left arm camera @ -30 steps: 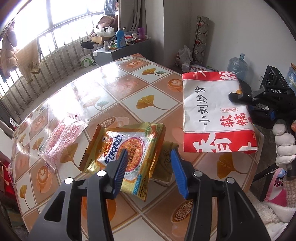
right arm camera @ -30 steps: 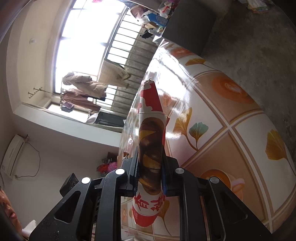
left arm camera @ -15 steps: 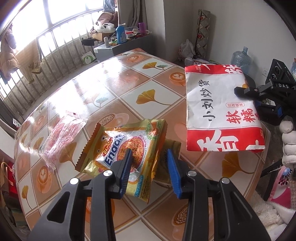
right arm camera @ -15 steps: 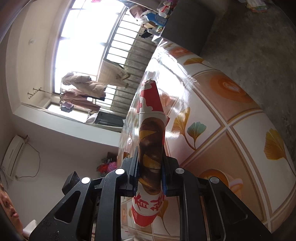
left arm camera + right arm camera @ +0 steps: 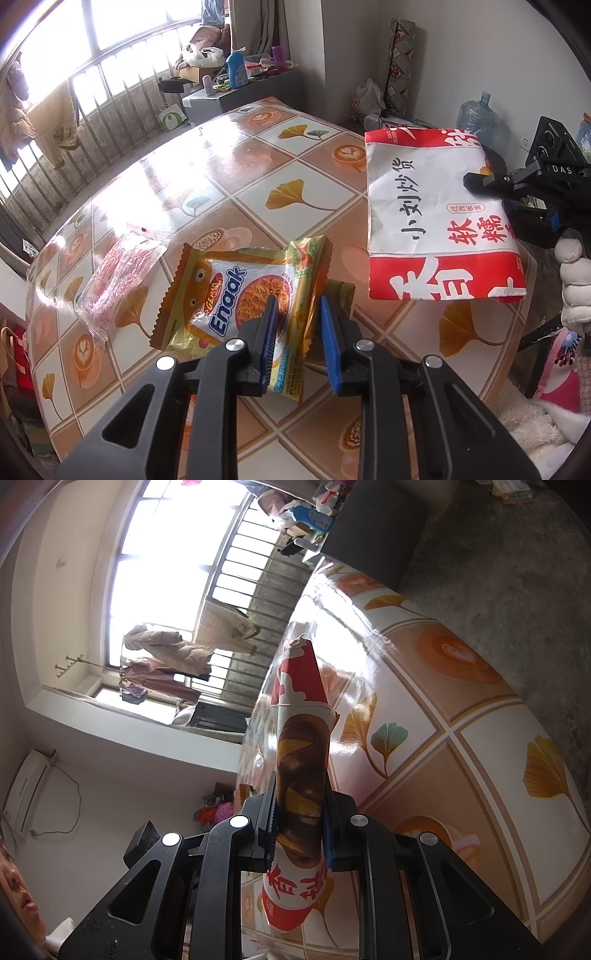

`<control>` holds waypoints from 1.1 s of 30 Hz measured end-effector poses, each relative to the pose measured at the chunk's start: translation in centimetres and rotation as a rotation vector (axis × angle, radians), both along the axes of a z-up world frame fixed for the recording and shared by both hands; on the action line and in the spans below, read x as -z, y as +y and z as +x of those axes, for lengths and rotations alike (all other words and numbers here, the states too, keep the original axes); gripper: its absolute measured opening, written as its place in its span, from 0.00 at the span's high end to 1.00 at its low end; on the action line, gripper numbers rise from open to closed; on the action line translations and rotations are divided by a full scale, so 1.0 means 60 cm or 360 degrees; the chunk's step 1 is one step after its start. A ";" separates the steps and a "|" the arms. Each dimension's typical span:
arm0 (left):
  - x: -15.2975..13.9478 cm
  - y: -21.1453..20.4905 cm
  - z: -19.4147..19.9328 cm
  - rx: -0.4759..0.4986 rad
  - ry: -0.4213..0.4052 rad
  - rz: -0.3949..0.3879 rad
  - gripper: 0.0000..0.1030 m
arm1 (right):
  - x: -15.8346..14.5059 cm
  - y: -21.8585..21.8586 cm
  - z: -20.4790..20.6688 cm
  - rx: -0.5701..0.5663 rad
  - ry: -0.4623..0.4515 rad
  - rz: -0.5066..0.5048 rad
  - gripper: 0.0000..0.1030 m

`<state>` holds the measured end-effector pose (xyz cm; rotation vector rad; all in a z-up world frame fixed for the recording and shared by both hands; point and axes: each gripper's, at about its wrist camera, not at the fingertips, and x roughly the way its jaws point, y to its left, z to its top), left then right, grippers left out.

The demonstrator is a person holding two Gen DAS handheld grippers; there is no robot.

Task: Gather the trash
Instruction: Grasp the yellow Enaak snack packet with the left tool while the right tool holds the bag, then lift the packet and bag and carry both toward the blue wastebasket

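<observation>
Left wrist view: the left gripper [image 5: 295, 325] hangs low over the worktop [image 5: 236, 177], whose cloth is printed with ginkgo leaves and coffee cups. Its jaws are spread, with blue pads on either side of the right-hand edge of a yellow Enaak noodle packet [image 5: 240, 295]; the packet's edge lies in the gap, but whether the pads touch it cannot be told. A second crumpled yellow wrapper [image 5: 338, 295] lies partly under the packet, just ahead of the right jaw. Well to the left of the jaws lies a clear plastic wrapper with pink print [image 5: 114, 275], flat on the cloth. Ahead and to the right of the jaws a red and white paper bag with Chinese lettering [image 5: 436, 218] is held above the worktop's edge. The right gripper [image 5: 476, 182] pinches the bag's right side, and a white-gloved hand [image 5: 576, 288] holds the gripper's handle.

Right wrist view: the right gripper [image 5: 299, 819] is rolled onto its side, so the room appears tilted. Its jaws are pressed onto the red and white paper bag [image 5: 301, 760], seen edge-on. The bag runs straight ahead between the jaws and beyond the tips, and its near end hangs out behind them. The worktop [image 5: 461, 757] lies to the right of the jaws.
</observation>
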<state>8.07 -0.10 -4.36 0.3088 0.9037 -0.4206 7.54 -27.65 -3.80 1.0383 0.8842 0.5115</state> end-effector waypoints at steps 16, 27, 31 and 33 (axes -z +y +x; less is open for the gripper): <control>-0.031 0.023 -0.008 -0.0032 -0.0107 -0.0100 0.92 | -0.002 0.000 -0.005 0.0015 0.0004 0.0002 0.83; -0.100 0.061 -0.006 -0.0089 -0.0291 -0.0234 0.93 | -0.011 -0.017 -0.028 0.0084 -0.0048 0.0076 0.83; -0.115 0.063 -0.008 -0.0110 -0.0338 -0.0263 0.93 | -0.013 -0.017 -0.029 0.0076 -0.0056 0.0096 0.83; -0.117 0.064 -0.010 -0.0113 -0.0345 -0.0272 0.93 | -0.015 -0.018 -0.029 0.0072 -0.0058 0.0101 0.83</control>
